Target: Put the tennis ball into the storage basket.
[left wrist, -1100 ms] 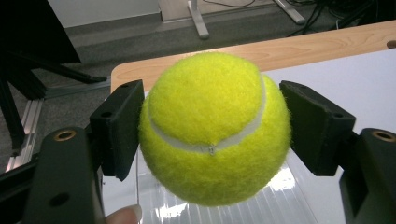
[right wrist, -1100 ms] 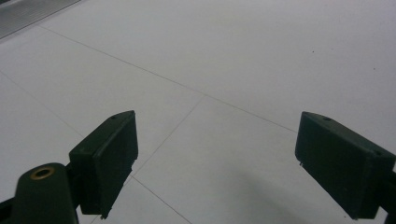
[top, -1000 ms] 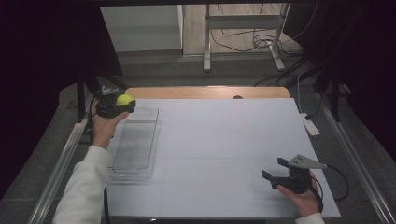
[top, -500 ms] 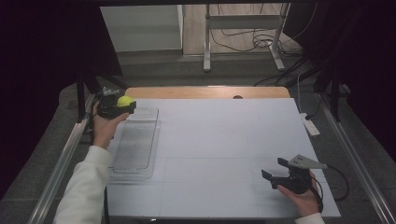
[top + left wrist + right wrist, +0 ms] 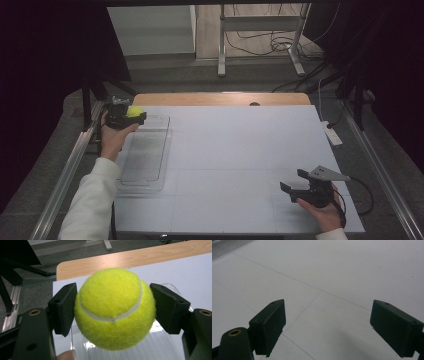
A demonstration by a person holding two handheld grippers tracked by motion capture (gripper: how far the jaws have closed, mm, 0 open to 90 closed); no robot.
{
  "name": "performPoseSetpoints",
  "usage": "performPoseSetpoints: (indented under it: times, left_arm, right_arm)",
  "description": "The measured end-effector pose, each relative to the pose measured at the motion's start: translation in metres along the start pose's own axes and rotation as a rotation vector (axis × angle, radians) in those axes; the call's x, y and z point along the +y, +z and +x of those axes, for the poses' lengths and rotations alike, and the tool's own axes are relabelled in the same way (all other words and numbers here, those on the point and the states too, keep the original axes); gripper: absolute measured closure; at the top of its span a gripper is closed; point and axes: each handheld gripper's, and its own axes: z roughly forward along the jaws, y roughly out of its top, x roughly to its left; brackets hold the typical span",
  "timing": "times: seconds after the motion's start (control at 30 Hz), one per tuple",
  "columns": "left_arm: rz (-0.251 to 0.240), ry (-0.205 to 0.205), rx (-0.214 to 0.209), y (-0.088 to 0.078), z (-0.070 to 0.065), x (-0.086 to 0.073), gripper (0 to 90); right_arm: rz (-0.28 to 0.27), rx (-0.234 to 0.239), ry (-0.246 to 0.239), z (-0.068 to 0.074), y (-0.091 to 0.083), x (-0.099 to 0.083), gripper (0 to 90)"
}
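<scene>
- Yellow-green felt shows between my left gripper [image 5: 113, 312] pads: they are clamped on a tennis ball [image 5: 113, 308], one pad on each side.
- I hold the ball in the air over the far end of a clear plastic tray [image 5: 145, 155], which lies along the left edge of the white table [image 5: 235, 150].
- My right gripper [image 5: 327, 327] sits low near the table's near right corner, well apart from the ball, jaws spread wide with nothing between them.
</scene>
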Motion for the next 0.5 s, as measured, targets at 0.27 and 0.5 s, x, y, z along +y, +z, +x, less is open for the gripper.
performPoseSetpoints:
  times: [0.27, 0.5]
  left_arm:
    - [0.007, 0.007, 0.0, 0.0012, -0.0011, -0.0002, 26.4]
    - [0.011, 0.008, -0.001, 0.0034, -0.0018, -0.0025, 26.4]
  right_arm:
    - [0.001, -0.001, 0.0, 0.0, 0.0, -0.0001, 13.7]
    - [0.001, -0.001, -0.001, -0.0001, 0.0001, -0.0001, 13.7]
